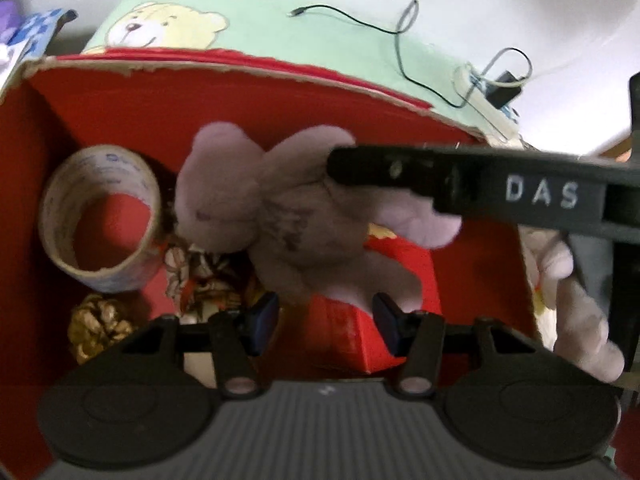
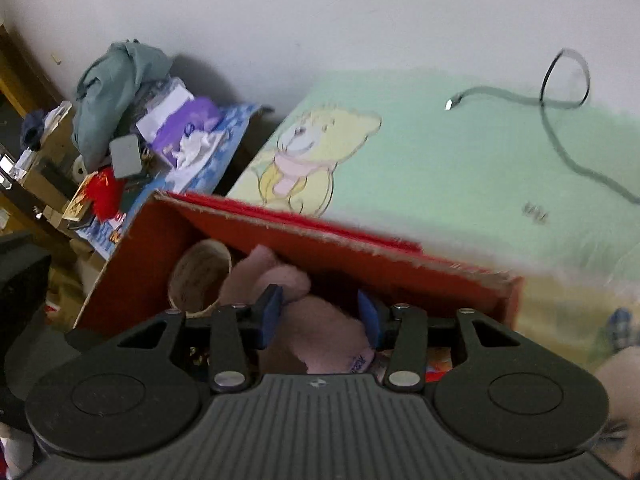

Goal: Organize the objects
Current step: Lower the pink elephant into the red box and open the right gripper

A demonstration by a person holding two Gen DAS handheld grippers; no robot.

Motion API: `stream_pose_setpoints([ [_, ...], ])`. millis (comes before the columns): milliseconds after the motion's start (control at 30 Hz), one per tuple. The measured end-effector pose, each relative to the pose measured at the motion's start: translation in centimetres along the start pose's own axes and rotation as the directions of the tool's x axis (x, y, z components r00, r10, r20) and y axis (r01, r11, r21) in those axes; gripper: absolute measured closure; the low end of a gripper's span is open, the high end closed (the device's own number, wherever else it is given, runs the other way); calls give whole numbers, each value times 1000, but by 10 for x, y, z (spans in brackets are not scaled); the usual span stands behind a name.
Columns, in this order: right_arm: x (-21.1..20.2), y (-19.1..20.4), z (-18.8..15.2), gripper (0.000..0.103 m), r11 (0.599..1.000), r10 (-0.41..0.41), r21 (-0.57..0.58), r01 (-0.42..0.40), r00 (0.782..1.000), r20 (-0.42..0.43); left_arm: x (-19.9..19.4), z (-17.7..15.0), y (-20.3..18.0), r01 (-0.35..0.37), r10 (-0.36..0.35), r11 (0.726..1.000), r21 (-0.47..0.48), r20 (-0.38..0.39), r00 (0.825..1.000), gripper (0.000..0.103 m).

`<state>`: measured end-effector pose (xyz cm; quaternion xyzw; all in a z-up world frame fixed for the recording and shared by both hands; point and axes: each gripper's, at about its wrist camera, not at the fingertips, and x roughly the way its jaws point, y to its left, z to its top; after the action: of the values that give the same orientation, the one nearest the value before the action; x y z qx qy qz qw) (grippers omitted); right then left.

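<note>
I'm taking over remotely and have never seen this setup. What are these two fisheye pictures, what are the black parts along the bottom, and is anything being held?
Each picture comes from a camera on a handheld two-finger gripper, looking along its fingers. The black parts are the gripper bodies. Both look into a red cardboard box on a green bear-print sheet. Inside lie a pink plush toy, a tape roll and a gold ornament. The right gripper is closed around the plush. The left gripper hovers over the box, holding nothing visible.
</note>
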<state>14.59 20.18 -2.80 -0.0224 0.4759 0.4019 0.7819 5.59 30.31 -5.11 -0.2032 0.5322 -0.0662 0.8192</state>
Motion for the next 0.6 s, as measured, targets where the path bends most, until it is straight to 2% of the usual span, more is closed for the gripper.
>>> stream_pose_setpoints([
  [67,4,-3,-1,66,998,57,30,-56,998,-36,-2,-1,3,-14,14,1000,-2,10,1000,49],
  [167,-2,-8,-3,78,990,97,111,-91,994,-51,-7,-1,7,-27,27,1000,0,21,999,49],
  [233,-7,-17,-8,84,962,178,220,-163,983,-51,-11,0,9,-34,34,999,2,33,999,49],
  [300,-11,-28,-17,87,910,274,332,-247,961,-35,-16,1,10,-32,32,999,7,45,998,49],
  [367,-17,-32,-27,93,863,331,402,-306,944,8,-21,1,11,-26,25,999,25,46,999,49],
  [467,-17,-42,-42,99,734,445,528,-426,890,100,-28,-3,5,-45,40,997,69,68,997,49],
  [500,-16,-41,-46,99,719,453,539,-438,884,115,-32,-5,3,-66,59,993,92,80,995,49],
  [600,-15,-29,-52,95,779,355,518,-352,930,98,-38,-12,8,-114,105,987,114,89,991,49],
])
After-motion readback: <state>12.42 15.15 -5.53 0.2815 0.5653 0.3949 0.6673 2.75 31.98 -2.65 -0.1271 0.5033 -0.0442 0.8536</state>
